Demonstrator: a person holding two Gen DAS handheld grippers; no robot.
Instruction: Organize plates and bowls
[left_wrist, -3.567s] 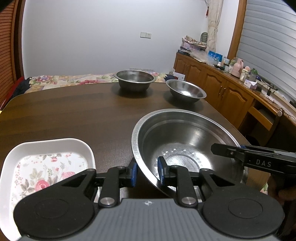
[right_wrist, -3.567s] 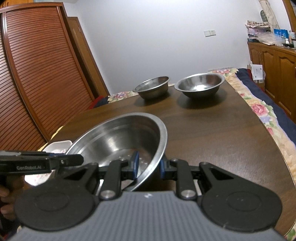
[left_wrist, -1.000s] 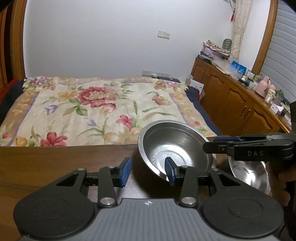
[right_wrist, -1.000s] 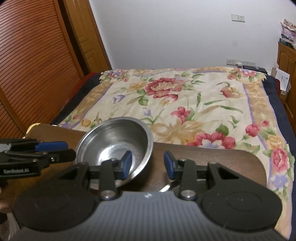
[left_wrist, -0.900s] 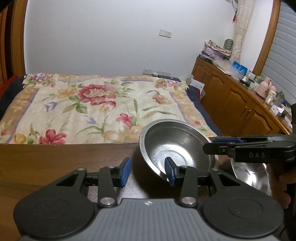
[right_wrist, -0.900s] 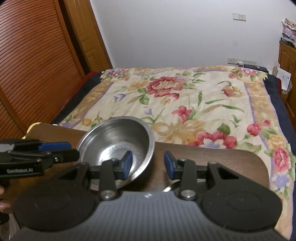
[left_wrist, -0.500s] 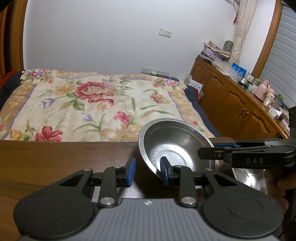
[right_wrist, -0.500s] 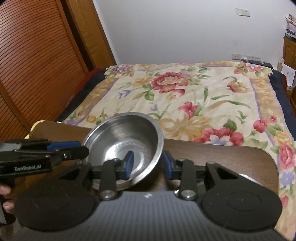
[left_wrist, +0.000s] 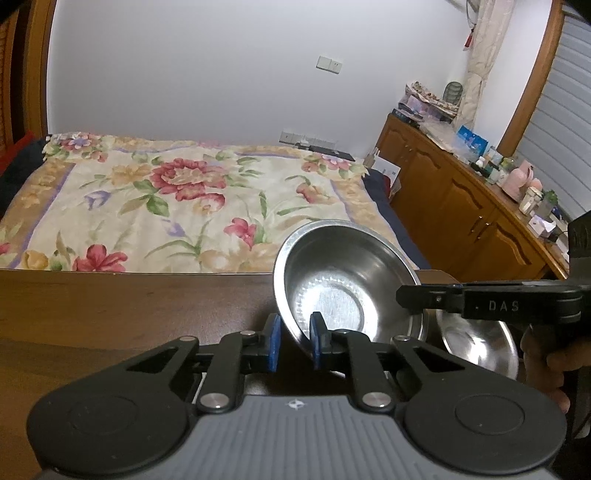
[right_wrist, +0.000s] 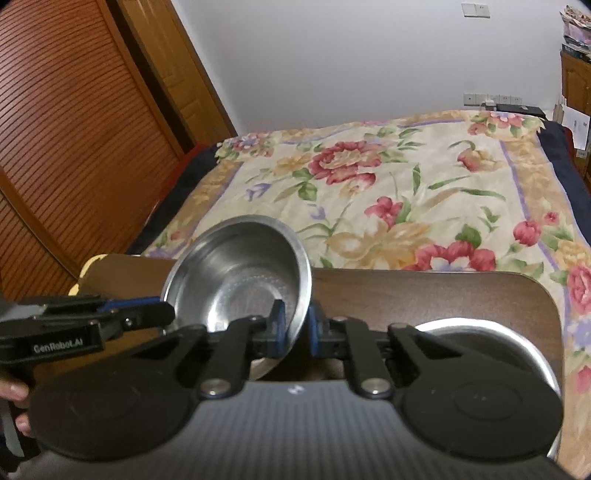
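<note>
my left gripper (left_wrist: 293, 343) is closing on the steel bowl's (left_wrist: 343, 291) near rim; my right gripper (right_wrist: 294, 330) clamps its opposite rim, bowl tilted over the wooden surface (left_wrist: 129, 306).

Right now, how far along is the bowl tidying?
Done: nothing shown stacked yet. In hand: the left gripper is closing on the small steel bowl's near rim, and the right gripper is shut on its opposite rim. Left: a second steel bowl sits beside it on the wooden table. No plates in view.
</note>
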